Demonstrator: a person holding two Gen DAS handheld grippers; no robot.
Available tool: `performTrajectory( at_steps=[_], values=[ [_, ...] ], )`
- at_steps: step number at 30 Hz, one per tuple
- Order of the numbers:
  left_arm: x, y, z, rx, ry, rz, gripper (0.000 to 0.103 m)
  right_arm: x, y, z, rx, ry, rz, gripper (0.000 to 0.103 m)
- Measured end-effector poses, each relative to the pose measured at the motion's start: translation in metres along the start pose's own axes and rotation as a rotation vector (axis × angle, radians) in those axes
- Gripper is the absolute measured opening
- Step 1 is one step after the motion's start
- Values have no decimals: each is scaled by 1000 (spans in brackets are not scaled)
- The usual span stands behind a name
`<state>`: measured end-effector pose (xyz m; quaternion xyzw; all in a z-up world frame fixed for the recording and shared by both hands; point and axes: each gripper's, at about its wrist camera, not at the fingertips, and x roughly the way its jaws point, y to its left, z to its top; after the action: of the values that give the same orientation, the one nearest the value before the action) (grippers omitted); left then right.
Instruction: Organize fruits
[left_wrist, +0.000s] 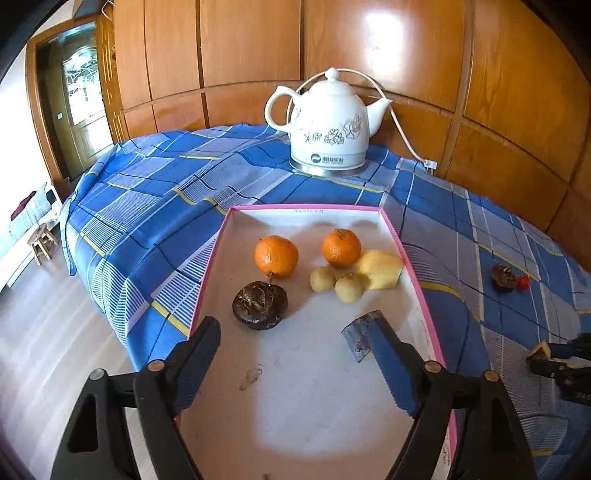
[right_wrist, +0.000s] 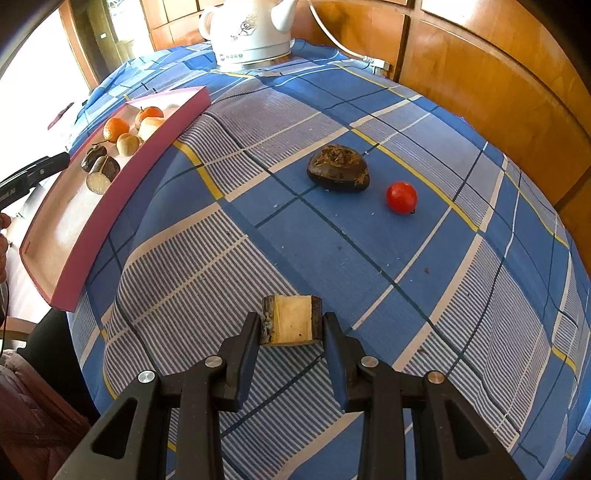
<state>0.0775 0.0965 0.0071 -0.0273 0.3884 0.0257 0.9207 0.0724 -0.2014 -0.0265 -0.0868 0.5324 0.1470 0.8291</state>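
The cane piece (right_wrist: 291, 320) is pinched at its ends by the right gripper (right_wrist: 291, 325), the left gripper (left_wrist: 291, 339) stands wide and empty above the tray (left_wrist: 417, 291); slippage is judged possible during the carry.

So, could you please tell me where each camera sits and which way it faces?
Left wrist: on the left tool, looking down into the pink tray toward the kettle; its open fingers show.
Right wrist: on the right tool, angled down at the tablecloth; fingers shut on a cut piece.
Shared: tray, kettle, dark fruit, red fruit; each view shows the other tool.
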Motion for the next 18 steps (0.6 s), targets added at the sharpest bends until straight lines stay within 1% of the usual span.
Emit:
performTrajectory(
  at_steps=[2,4,18],
  values=[
    [-2,-1,0,2,-7,5,86,-1,-2,0,6,-6,-4,34],
    [-3,-1,0,3,-13,13,89,-4,-3,0,12,-16,-4,34],
    [-5,-6,-8,32,0,15,89,-4,8,-1,-22,-19,-28,34]
  ],
)
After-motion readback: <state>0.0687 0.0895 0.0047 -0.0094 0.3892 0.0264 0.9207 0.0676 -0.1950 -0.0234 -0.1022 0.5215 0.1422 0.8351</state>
